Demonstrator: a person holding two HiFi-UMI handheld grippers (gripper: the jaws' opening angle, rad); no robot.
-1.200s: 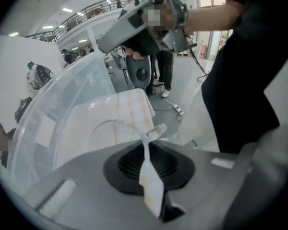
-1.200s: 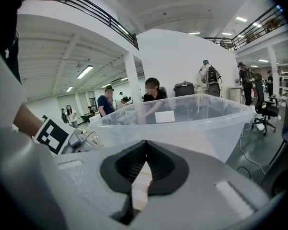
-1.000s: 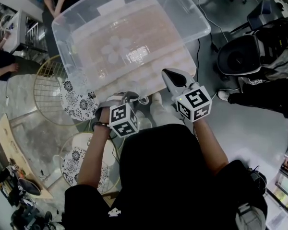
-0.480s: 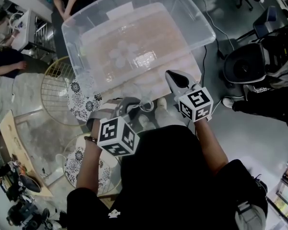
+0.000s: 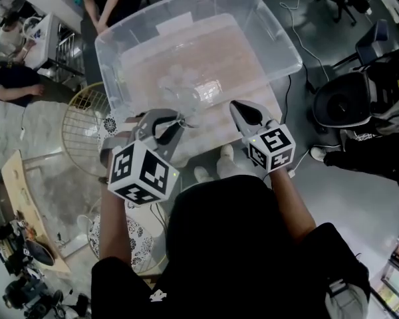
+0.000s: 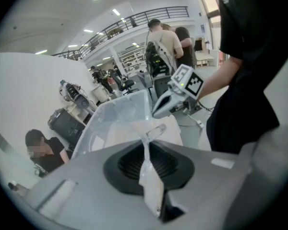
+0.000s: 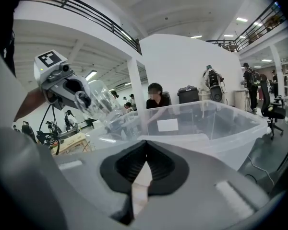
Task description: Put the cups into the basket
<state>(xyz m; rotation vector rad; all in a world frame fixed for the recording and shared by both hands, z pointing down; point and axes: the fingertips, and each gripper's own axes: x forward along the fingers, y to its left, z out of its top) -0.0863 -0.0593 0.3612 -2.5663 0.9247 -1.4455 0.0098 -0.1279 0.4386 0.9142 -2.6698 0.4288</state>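
Left tongs (image 5: 176,119) clamp 1 clear cup (image 5: 186,97) over the clear basket (image 5: 287,49); right tongs (image 5: 239,107) closed, empty.

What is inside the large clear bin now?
I see no cup in the clear bin: only its bare floor and a white label show. The clear cup in the left gripper hangs above its near rim. Glare hides part of the floor.

Head view: camera on the person's head, aimed steeply down, close over both grippers, with the clear bin (image 5: 282,35) just beyond. Left gripper view: rides the left gripper (image 5: 166,123) and looks along its jaws across the bin toward the right gripper (image 5: 243,111). Right gripper view: same setup, nearly level, facing the bin's side. All three share the bin. Each gripper view catches the other gripper, and the right one also shows the cup (image 7: 100,99).
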